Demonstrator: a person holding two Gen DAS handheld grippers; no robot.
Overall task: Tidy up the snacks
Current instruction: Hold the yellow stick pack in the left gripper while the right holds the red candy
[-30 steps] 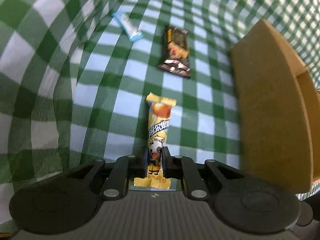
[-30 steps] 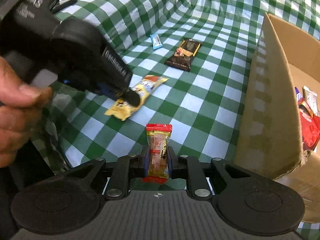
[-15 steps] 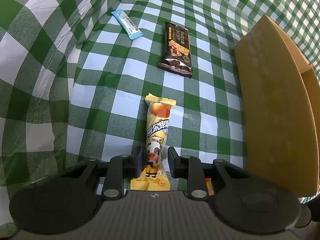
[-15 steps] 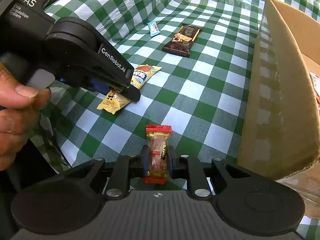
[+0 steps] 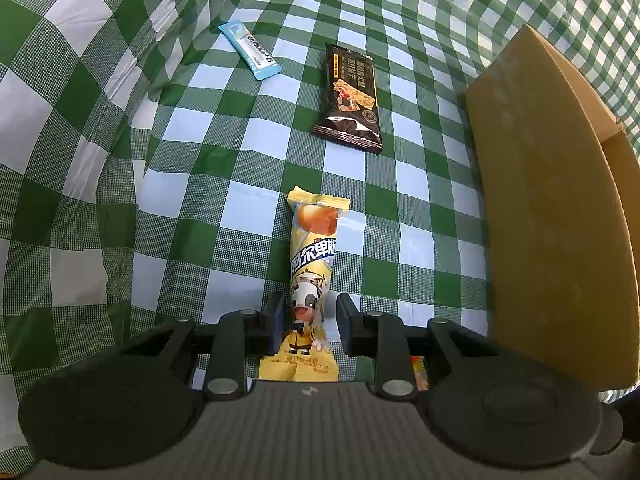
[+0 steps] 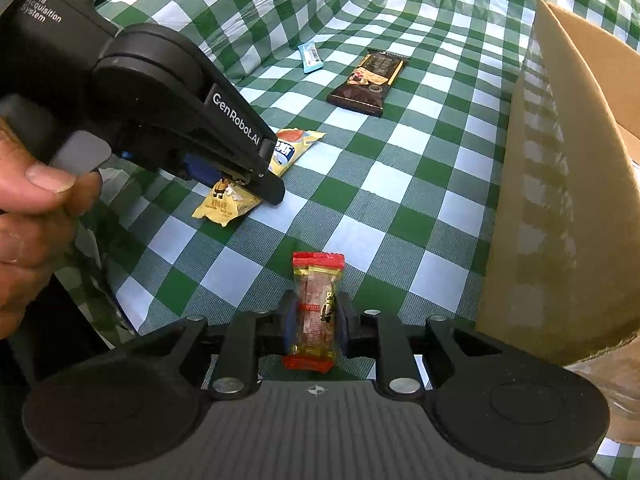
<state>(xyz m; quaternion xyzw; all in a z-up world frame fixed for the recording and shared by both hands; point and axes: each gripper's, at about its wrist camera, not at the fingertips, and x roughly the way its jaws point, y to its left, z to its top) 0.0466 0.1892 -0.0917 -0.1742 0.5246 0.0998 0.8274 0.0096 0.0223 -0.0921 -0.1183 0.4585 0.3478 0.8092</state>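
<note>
Left gripper [image 5: 309,322]: jaws apart, yellow snack bar [image 5: 312,280] lying between them, right pad clear. Right gripper [image 6: 315,322]: jaws clamped on red-ended snack [image 6: 316,308].

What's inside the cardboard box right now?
Neither view shows it. The cardboard box presents only its outer wall and a slice of bare inner wall; its contents are hidden behind the near side.

Cardboard box [image 5: 532,200] wall blocks the whole right side, tall and close to the snacks. Open checkered cloth [image 5: 224,200] left and centre. Obstacles far: dark bar [image 5: 352,96], blue packet [image 5: 250,49], well apart with room between. In the right wrist view the left gripper [image 6: 260,184] and a hand [image 6: 28,208] crowd the near left.
</note>
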